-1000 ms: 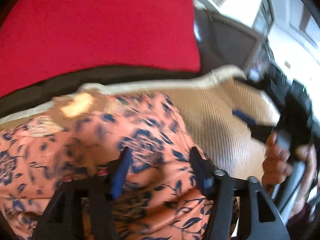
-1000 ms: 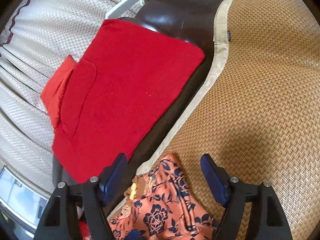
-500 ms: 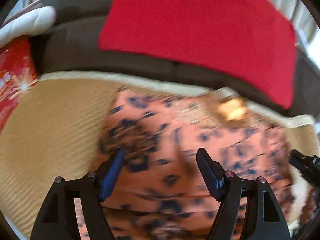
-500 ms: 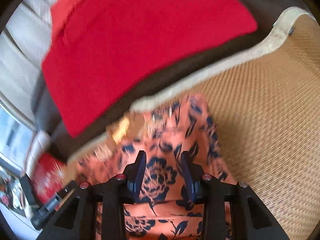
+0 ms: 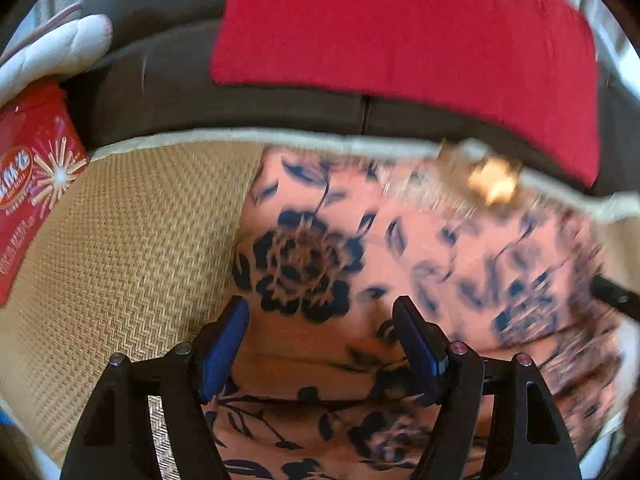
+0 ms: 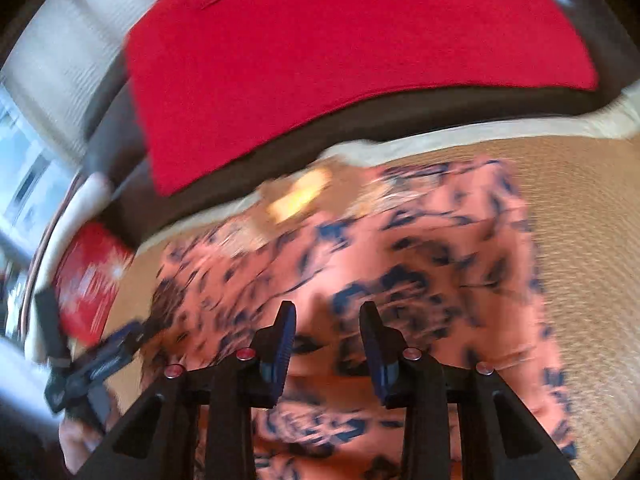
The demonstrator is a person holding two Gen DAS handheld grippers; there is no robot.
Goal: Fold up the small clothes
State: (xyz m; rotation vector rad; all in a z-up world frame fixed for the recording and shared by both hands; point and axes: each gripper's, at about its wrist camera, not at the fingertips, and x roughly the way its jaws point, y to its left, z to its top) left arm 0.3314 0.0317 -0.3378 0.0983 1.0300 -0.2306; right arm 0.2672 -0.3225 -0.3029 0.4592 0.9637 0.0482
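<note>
A salmon garment with dark blue flowers (image 5: pixel 304 256) lies spread on a woven straw mat (image 5: pixel 140 240), with a gold tag (image 5: pixel 496 180) at its far edge. My left gripper (image 5: pixel 320 308) hangs open over the garment's left part, close to its left edge, with nothing pinched. In the right wrist view the same garment (image 6: pixel 420 260) is blurred. My right gripper (image 6: pixel 328 312) hovers over its middle with the jaws narrowed and a gap left; the fabric shows below them, not pressed by the pads. The left gripper (image 6: pixel 100 360) appears at lower left, held by a hand.
A red cloth (image 5: pixel 400 32) drapes over the dark sofa back behind the mat. A red printed box (image 5: pixel 28 200) stands at the mat's left end under a white cushion (image 5: pixel 52 52). Bare mat (image 6: pixel 580 220) lies to the garment's right.
My left gripper swung from the garment's right part to its left edge. My right gripper moved from beyond the garment's corner to over its middle, and its jaws narrowed.
</note>
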